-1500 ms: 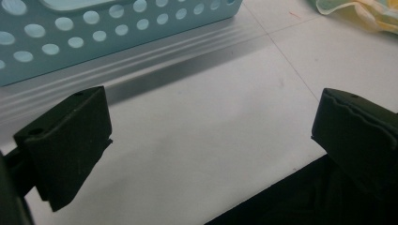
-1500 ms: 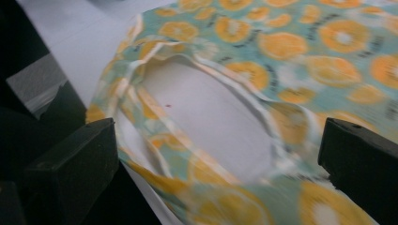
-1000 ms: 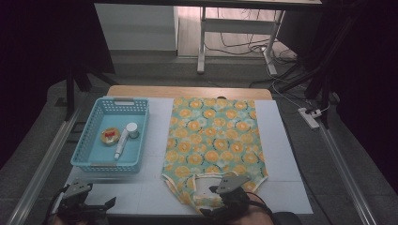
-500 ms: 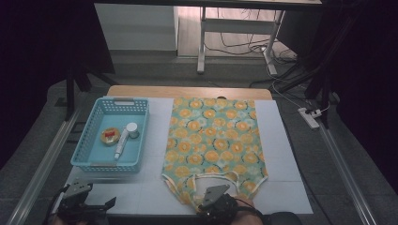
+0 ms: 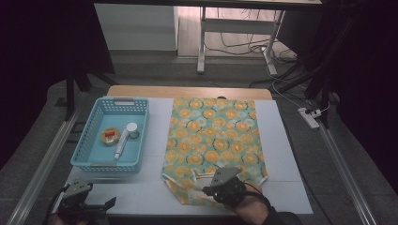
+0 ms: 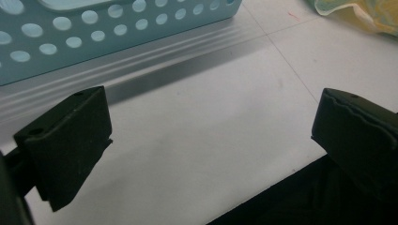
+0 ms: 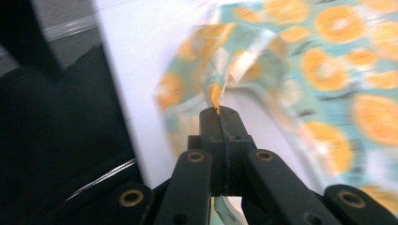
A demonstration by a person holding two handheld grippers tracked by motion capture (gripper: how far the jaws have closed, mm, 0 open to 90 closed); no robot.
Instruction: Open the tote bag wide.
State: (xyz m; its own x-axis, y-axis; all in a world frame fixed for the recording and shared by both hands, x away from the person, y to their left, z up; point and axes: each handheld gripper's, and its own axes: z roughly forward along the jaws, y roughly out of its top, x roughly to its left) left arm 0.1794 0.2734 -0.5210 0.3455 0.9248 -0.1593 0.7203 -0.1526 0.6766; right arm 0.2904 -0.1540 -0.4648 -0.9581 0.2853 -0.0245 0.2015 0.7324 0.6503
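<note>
The jaws of the right gripper [image 7: 220, 115] have just been closing and now meet flat against each other, with a thin fold of the orange-print garment [image 5: 213, 136] pinched between their tips at its near hem, where the cloth is already rucked and lifted off the white desk [image 5: 155, 192]. Blur in the right gripper view hides how deep the fold sits in the bite. The garment, a small sleeveless piece printed with orange slices on teal, lies spread flat over the middle of the desk with its far edge away from the person. It looks light, thin and limp, so it should drape and trail rather than hold a shape; a pinch at a hem or seam, where the cloth is doubled, seems the surest hold, and a single-layer bite may slip. To the left of the garment stands a blue basket [image 5: 89, 161] holding a small tube [image 5: 121, 143] and a round tin [image 5: 110, 136]. Further left and nearer the person, the left gripper [image 6: 211, 140] hovers over bare desk with its jaws wide apart and nothing between them.
</note>
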